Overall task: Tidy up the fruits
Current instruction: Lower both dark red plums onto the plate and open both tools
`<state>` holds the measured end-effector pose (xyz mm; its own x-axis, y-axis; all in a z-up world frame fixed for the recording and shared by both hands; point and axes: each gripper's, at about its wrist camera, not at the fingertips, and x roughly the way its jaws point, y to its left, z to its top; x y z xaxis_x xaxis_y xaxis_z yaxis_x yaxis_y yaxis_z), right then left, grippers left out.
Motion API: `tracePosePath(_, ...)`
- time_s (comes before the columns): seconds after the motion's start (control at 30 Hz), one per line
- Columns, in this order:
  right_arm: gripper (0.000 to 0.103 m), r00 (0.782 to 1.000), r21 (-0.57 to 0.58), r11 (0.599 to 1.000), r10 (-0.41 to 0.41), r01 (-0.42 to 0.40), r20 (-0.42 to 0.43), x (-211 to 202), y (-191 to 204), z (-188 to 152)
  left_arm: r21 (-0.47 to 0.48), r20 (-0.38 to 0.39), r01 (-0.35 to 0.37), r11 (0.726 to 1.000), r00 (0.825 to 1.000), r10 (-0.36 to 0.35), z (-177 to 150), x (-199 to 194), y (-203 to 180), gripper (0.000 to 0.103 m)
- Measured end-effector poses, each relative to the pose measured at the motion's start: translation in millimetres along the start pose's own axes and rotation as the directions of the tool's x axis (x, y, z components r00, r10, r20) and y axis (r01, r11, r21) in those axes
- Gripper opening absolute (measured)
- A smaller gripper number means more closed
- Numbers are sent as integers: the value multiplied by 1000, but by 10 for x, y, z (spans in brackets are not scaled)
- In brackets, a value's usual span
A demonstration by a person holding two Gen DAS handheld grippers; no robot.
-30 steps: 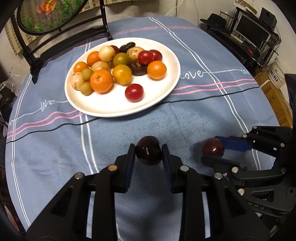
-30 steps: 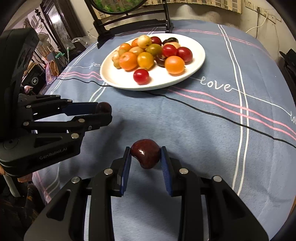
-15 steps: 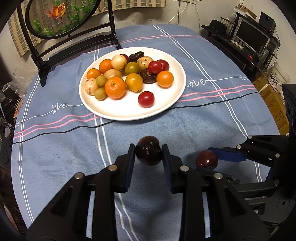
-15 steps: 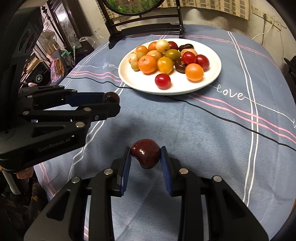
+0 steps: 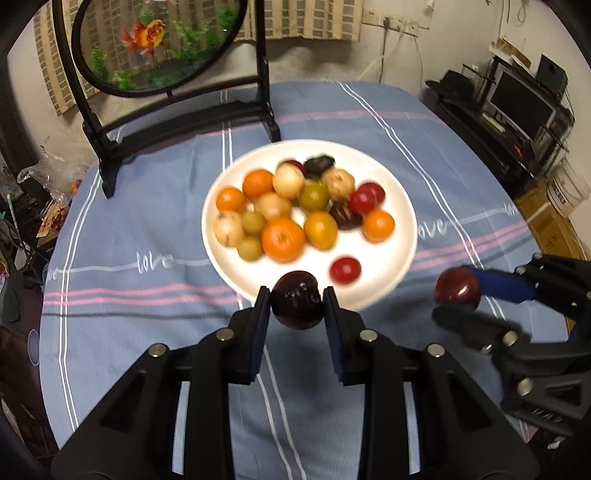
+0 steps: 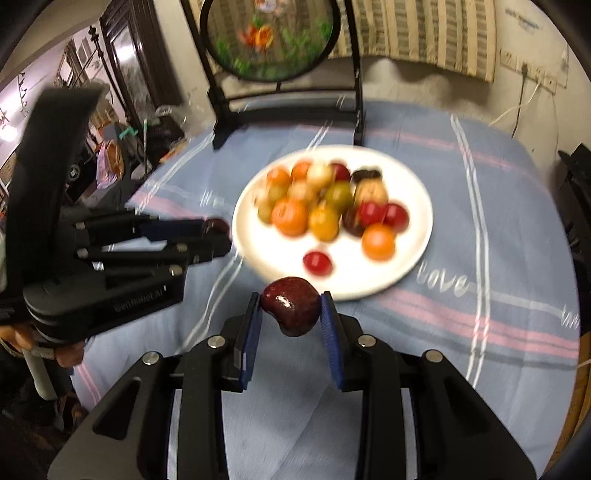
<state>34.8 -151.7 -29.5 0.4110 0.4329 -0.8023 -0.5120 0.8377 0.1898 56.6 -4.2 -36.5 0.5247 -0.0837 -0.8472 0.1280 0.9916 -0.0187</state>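
Blue-striped tabletop (image 5: 155, 317) | I carry dark plum (image 5: 297, 304) in left tongs (image 5: 295, 308), red plum (image 6: 291, 304) in right tongs (image 6: 291, 314) — next: set on plate (image 5: 402, 225), frame centre.

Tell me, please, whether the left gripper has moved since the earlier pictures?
Yes. The left gripper, shut on a dark cherry, has advanced toward the white plate, whose near rim it now overlaps.

A round goldfish screen (image 5: 155, 40) stands before striped curtains (image 5: 310, 18); a monitor shelf (image 5: 517, 99) lines the wall.
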Motion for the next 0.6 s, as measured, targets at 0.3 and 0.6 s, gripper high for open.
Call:
tracePosePath(0.3,32,997,26,999,-20,18,71,66,-188,523,-17,36,-29,999,999,30,428,129,67,30)
tracePosePath(0.6,32,997,38,999,-20,17,71,308,-329,780,-31,23,-47,998,999,48,645,393,112,30)
